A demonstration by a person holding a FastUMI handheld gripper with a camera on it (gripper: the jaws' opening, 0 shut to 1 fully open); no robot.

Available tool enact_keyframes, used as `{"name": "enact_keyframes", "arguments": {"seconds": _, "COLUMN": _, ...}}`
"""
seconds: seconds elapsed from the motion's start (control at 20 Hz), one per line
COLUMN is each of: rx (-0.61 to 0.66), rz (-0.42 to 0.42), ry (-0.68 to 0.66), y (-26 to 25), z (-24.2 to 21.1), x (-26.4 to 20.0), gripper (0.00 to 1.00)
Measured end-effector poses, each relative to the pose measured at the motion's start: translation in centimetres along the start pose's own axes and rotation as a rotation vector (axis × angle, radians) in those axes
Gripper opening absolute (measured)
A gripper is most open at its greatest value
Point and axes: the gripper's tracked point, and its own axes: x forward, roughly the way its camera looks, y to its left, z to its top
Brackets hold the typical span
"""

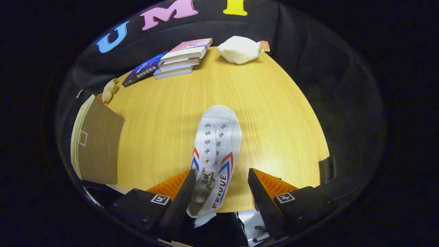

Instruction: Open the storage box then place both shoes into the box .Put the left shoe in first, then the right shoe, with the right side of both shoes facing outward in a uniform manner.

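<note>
A white canvas shoe (216, 137) with red and blue side stripes lies on the wooden table (274, 113), toe pointing away from me and heel at the table's near edge. My gripper (221, 173) is open around the heel end. The left finger (180, 197) lies against the shoe's left side, while the right finger (262, 195) stands a clear gap away from it. A brown cardboard storage box (97, 144) sits off to the left of the fingers, near the table's left edge. I cannot tell whether its lid is open.
A stack of books (181, 58) lies at the far side of the table, with a dark book (144, 70) beside it. A white soft lump (240, 49) rests at the far right. A small tan toy (109, 90) sits beyond the box.
</note>
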Motion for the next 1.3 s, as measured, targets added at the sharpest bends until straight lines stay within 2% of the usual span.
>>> {"name": "enact_keyframes", "arguments": {"seconds": 0.2, "rx": -0.024, "rz": 0.034, "ry": 0.051, "y": -0.8, "z": -0.9, "x": 2.2, "gripper": 0.86}}
{"name": "enact_keyframes", "arguments": {"seconds": 0.3, "rx": 0.000, "rz": 0.078, "ry": 0.074, "y": -0.4, "z": -0.9, "x": 2.9, "gripper": 0.78}}
{"name": "enact_keyframes", "arguments": {"seconds": 0.4, "rx": 0.035, "rz": 0.120, "ry": 0.095, "y": 0.2, "z": -0.7, "x": 3.3, "gripper": 0.63}}
{"name": "enact_keyframes", "arguments": {"seconds": 0.45, "rx": 0.035, "rz": 0.125, "ry": 0.101, "y": 0.1, "z": -0.8, "x": 3.5, "gripper": 0.52}}
{"name": "enact_keyframes", "arguments": {"seconds": 0.55, "rx": 0.061, "rz": 0.138, "ry": 0.118, "y": -0.2, "z": -0.6, "x": 3.3, "gripper": 0.48}}
{"name": "enact_keyframes", "arguments": {"seconds": 0.7, "rx": 0.166, "rz": 0.146, "ry": 0.126, "y": -0.5, "z": -0.5, "x": 3.3, "gripper": 0.31}}
{"name": "enact_keyframes", "arguments": {"seconds": 0.75, "rx": 0.170, "rz": 0.155, "ry": 0.118, "y": -0.6, "z": -0.5, "x": 3.1, "gripper": 0.22}}
{"name": "enact_keyframes", "arguments": {"seconds": 0.85, "rx": 0.160, "rz": 0.171, "ry": 0.096, "y": -0.7, "z": -0.3, "x": 3.2, "gripper": 0.12}}
{"name": "enact_keyframes", "arguments": {"seconds": 0.95, "rx": 0.162, "rz": 0.189, "ry": 0.097, "y": -0.1, "z": -0.2, "x": 3.3, "gripper": 0.07}}
{"name": "enact_keyframes", "arguments": {"seconds": 1.3, "rx": 0.138, "rz": 0.213, "ry": 0.038, "y": 3.1, "z": 2.1, "x": -1.2, "gripper": 0.07}}
